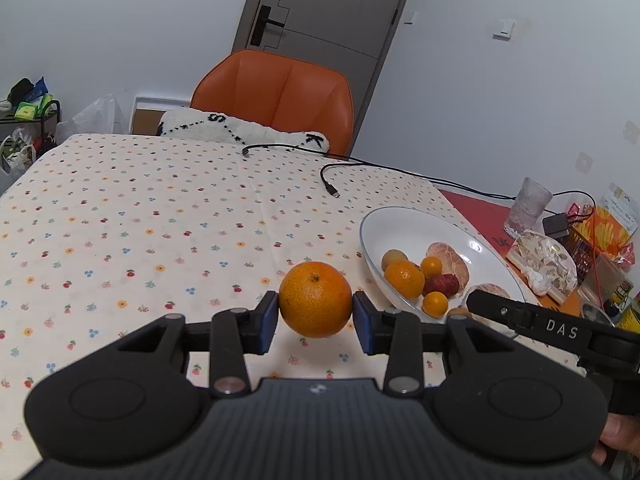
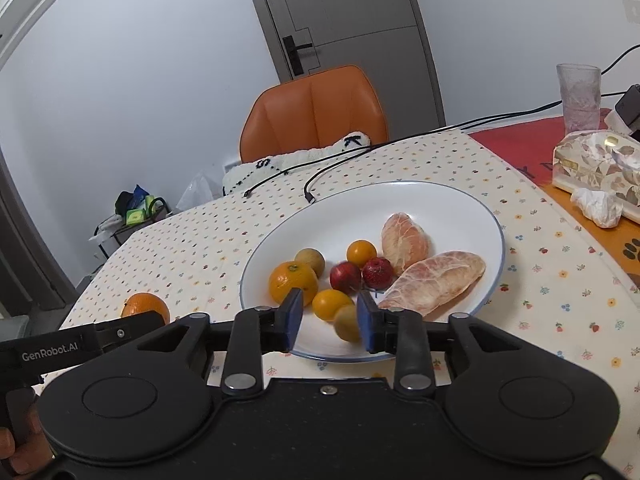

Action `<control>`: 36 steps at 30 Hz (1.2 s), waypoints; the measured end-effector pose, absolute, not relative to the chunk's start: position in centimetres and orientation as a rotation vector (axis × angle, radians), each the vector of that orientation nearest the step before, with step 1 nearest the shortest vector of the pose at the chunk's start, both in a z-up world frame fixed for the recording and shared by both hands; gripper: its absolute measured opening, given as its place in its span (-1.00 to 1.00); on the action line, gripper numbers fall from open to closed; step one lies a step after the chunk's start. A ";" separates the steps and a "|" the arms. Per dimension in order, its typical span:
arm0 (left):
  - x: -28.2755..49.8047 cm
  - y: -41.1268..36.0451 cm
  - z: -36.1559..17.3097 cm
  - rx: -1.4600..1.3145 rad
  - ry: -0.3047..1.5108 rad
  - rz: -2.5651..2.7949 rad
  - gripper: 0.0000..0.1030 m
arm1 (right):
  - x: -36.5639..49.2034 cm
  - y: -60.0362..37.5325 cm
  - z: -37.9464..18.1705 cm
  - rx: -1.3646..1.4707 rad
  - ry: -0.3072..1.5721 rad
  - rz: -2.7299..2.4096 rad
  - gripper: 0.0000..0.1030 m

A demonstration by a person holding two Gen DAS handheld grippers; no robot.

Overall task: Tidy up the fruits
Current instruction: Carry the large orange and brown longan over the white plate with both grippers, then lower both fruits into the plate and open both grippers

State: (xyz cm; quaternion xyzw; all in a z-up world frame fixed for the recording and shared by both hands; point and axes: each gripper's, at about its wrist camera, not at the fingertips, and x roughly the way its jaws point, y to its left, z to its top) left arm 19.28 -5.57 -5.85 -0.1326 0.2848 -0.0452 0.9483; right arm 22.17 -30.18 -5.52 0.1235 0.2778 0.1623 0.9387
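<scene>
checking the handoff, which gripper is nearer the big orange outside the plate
Left. The left gripper has its pads on both sides of the orange; the right gripper is open over the plate.

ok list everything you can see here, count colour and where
big orange: 1, orange, between left hand-held gripper's pads, above the tablecloth
plate: 1, white, blue rim, on tablecloth
fruit on plate: orange, 2 small orange, 2 red, 2 brownish, 2 peeled pinkish segments
tablecloth: 1, cream, floral
cables: 2, black, far table edge
glass: 1, clear, far right
tissue pack: 1, leaf print, right
chair: 1, orange, behind table
left hand-held gripper: shut on big orange
right hand-held gripper: open, at the plate's near edge
</scene>
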 end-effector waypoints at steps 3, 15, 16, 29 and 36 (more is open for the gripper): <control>19.5 -5.8 -5.8 -0.264 0.581 -0.093 -0.25 | 22.3 -30.4 -5.6 0.256 0.570 0.336 -0.37; 20.9 -8.6 -5.5 -0.226 0.584 -0.130 -0.25 | 22.2 -32.3 -5.7 0.282 0.565 0.346 -0.27; 21.0 -8.9 -5.5 -0.222 0.586 -0.135 -0.25 | 22.2 -32.5 -5.7 0.284 0.562 0.347 -0.26; 22.7 -12.4 -5.4 -0.173 0.602 -0.173 -0.25 | 22.5 -34.4 -5.9 0.321 0.562 0.350 -0.25; 23.4 -14.2 -5.0 -0.152 0.593 -0.188 -0.25 | 22.7 -34.5 -5.7 0.329 0.554 0.361 -0.22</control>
